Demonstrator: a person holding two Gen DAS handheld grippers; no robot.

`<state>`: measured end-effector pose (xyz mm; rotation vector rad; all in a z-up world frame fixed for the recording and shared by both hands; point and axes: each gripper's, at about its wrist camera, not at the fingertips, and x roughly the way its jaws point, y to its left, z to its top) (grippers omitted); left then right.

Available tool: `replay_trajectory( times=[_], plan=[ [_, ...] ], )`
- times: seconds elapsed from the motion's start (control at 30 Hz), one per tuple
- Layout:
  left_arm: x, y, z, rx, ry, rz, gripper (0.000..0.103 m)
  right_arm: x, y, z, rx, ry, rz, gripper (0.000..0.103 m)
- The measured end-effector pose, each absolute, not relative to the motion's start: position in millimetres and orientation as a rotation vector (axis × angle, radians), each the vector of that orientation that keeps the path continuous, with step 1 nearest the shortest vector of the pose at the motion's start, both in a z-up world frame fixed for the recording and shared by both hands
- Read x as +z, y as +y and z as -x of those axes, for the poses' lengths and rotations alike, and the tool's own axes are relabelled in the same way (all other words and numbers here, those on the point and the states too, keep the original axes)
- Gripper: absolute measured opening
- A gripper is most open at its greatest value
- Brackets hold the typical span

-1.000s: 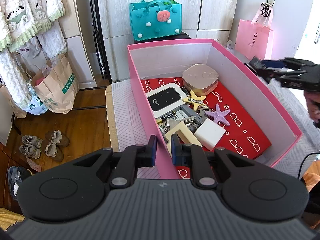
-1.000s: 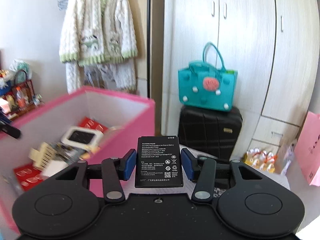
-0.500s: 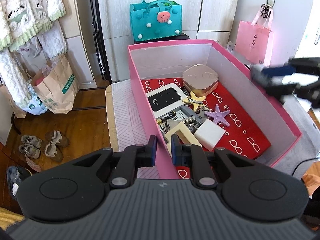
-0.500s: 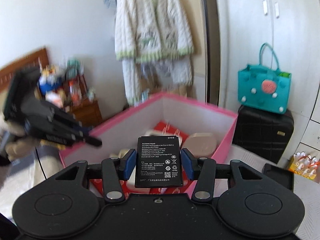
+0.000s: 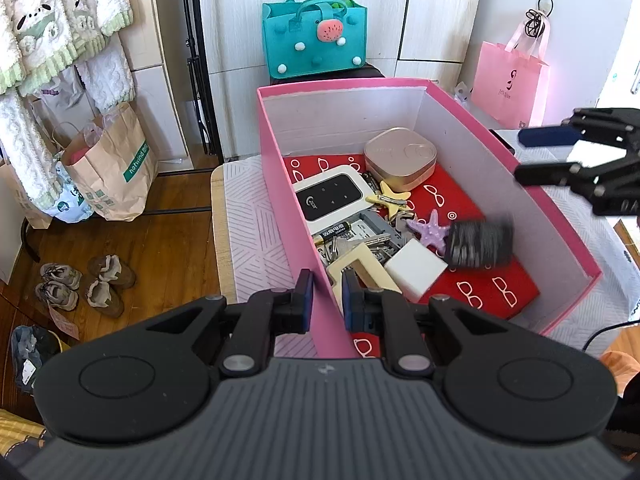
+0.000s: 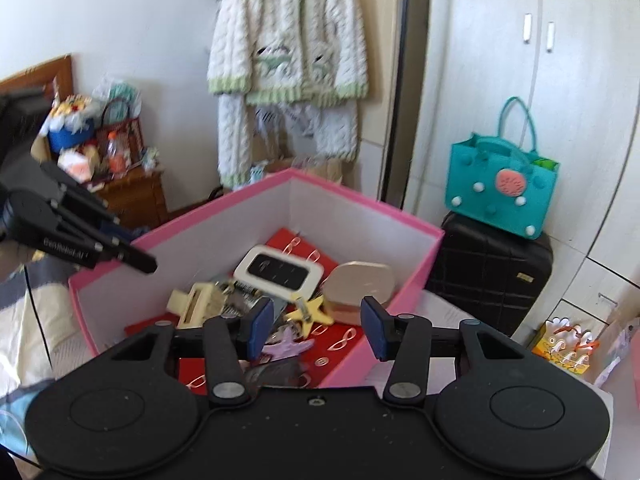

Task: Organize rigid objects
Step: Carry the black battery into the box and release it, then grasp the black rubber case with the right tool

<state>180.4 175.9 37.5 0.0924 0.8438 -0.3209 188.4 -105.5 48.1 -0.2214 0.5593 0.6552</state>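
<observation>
A pink box (image 5: 560, 224) holds a white router (image 5: 330, 196), a rose-gold case (image 5: 400, 158), a yellow star clip (image 5: 390, 200), a purple starfish (image 5: 430, 230), a white block (image 5: 414, 270) and keys. The black battery (image 5: 478, 242) is blurred, dropping inside the box by the right wall. My left gripper (image 5: 323, 300) is shut on the box's near-left wall. My right gripper (image 6: 316, 330) is open and empty above the box's right rim; it also shows in the left wrist view (image 5: 536, 156). The battery shows blurred below the fingers in the right wrist view (image 6: 276, 374).
The box stands on a table with a striped mat (image 5: 252, 232). A teal bag (image 5: 314, 34) sits on a black suitcase (image 6: 492, 276) behind it. A pink bag (image 5: 508, 80) hangs at the right. A paper bag (image 5: 112, 164) and shoes (image 5: 84, 284) are on the floor.
My right gripper swung over the box, opened and let go of the battery, which is now falling into the box. My left gripper has kept its hold on the wall.
</observation>
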Motion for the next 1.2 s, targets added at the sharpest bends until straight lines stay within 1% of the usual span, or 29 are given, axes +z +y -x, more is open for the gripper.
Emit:
replay_trajectory(
  times=[0.23, 0.47, 0.6, 0.73, 0.77, 0.97, 1.03, 1.1, 1.2],
  plan=[
    [36, 175, -179, -0.314, 0.838, -0.074, 0.014, 51, -151, -198, 0.524, 0.535, 0.143, 0.055],
    [36, 177, -178, -0.309, 0.836, -0.059, 0.014, 33, -199, -221, 0.372, 0.567, 0.111, 0.058],
    [36, 178, -178, -0.308, 0.834, -0.058, 0.014, 12, -218, -236, 0.341, 0.607, 0.095, 0.065],
    [36, 179, -177, -0.308, 0.835, -0.053, 0.014, -17, -230, -251, 0.349, 0.649, 0.057, 0.083],
    [36, 179, -177, -0.309, 0.835, -0.057, 0.014, -23, -232, -255, 0.358, 0.659, 0.051, 0.091],
    [36, 180, -177, -0.309, 0.835, -0.054, 0.014, -49, -231, -281, 0.332, 0.652, 0.040, 0.093],
    [36, 180, -177, -0.309, 0.835, -0.054, 0.014, -54, -232, -289, 0.318, 0.653, 0.014, 0.096],
    [35, 180, -177, -0.311, 0.834, -0.056, 0.014, -59, -232, -297, 0.281, 0.649, -0.014, 0.100],
    [34, 181, -177, -0.314, 0.835, -0.051, 0.014, -65, -231, -310, 0.225, 0.653, -0.037, 0.101]
  ],
)
